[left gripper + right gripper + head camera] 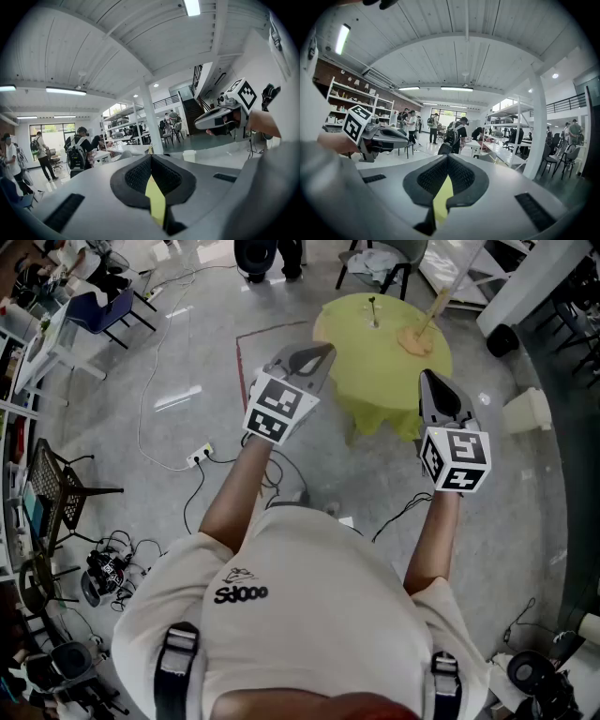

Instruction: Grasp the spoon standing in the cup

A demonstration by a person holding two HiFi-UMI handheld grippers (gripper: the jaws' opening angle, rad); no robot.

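Observation:
A small cup with a spoon upright in it stands at the far side of a round table draped in yellow-green cloth, seen only in the head view. My left gripper is held in the air short of the table's left edge, jaws together and empty. My right gripper hovers over the table's near right edge, also shut and empty. In the left gripper view my left gripper points out into the room, with the right gripper beside it. The right gripper view shows its own closed tips and the left gripper.
A tan wooden object lies on the table right of the cup. Cables and a power strip run over the floor at left, near a black chair. A white bin stands right of the table. People, desks and shelves fill the room beyond.

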